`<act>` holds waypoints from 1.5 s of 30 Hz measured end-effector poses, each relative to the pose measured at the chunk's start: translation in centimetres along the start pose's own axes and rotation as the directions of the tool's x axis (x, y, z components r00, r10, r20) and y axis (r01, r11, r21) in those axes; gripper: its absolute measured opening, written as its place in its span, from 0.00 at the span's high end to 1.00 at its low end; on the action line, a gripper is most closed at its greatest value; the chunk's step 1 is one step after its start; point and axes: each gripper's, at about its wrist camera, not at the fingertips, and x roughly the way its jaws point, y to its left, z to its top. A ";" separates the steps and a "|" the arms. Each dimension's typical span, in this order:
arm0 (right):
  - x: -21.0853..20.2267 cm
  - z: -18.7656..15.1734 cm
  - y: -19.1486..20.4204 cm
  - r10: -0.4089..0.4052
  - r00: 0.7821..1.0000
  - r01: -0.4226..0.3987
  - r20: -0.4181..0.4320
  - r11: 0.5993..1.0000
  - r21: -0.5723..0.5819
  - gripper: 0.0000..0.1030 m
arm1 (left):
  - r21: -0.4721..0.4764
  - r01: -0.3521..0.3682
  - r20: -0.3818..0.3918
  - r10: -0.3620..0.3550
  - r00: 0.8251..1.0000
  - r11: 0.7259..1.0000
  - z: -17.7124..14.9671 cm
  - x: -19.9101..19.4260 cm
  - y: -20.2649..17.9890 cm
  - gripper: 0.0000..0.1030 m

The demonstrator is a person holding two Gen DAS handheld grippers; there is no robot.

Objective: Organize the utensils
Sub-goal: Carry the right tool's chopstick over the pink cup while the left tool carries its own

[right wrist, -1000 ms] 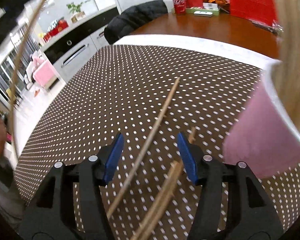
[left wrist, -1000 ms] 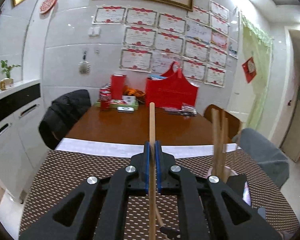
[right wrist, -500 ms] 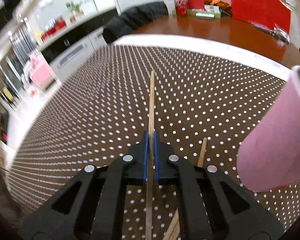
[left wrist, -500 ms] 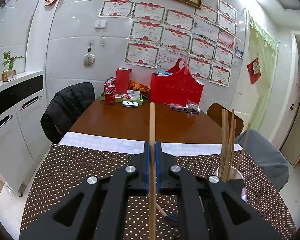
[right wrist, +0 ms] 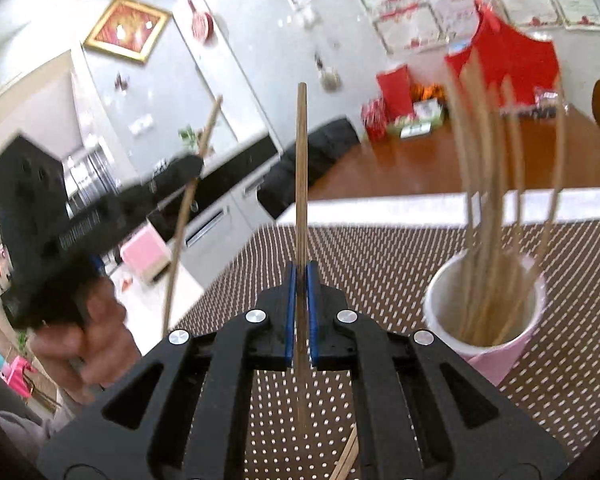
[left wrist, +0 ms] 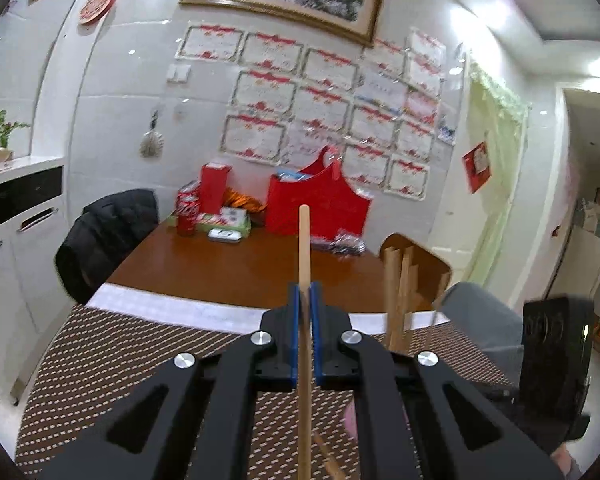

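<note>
My left gripper (left wrist: 305,312) is shut on a wooden chopstick (left wrist: 304,256) that stands upright above the dotted brown mat (left wrist: 112,364). My right gripper (right wrist: 301,292) is shut on another wooden chopstick (right wrist: 301,168), lifted clear of the mat (right wrist: 372,264). A pink cup (right wrist: 486,316) holding several chopsticks stands on the mat to the right of the right gripper. The left gripper (right wrist: 192,172) with its chopstick (right wrist: 188,208) shows in the right wrist view at the left. Loose chopsticks (right wrist: 348,460) lie on the mat under the right gripper.
A wooden table (left wrist: 244,268) extends beyond the mat, carrying a red bag (left wrist: 320,208), a red can (left wrist: 187,212) and boxes at the far end. A black jacket hangs on a chair (left wrist: 100,236) at the left. Another chair (left wrist: 424,264) stands at the right.
My right gripper closed on a chopstick from the mat and lifted it, tilting up so the cup now sits below right. The left gripper kept its chopstick and rose slightly.
</note>
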 end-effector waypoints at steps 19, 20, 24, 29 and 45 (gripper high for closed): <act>-8.5 9.0 -5.3 -0.212 0.927 0.225 0.309 0.974 -0.008 0.95 | 0.039 0.156 0.174 -0.161 0.972 0.987 1.1 8.8 -10.2 0.95; -8.7 8.9 -5.6 -0.216 0.926 0.229 0.310 0.973 -0.007 0.95 | 0.043 0.160 0.174 -0.165 0.971 0.986 0.8 9.4 -10.7 0.95; -7.9 8.6 -6.7 -0.225 0.930 0.234 0.289 0.972 0.004 0.95 | 0.030 0.167 0.166 -0.170 0.971 0.986 -0.4 10.7 -10.9 0.95; -7.0 8.3 -7.2 -0.231 0.936 0.238 0.266 0.971 0.008 0.95 | -0.001 0.170 0.157 -0.168 0.973 0.985 -0.9 11.9 -10.2 0.95; -6.9 7.9 -7.5 -0.231 0.940 0.235 0.251 0.972 0.014 0.95 | -0.014 0.112 0.201 -0.107 0.974 0.994 0.1 12.9 -9.7 0.95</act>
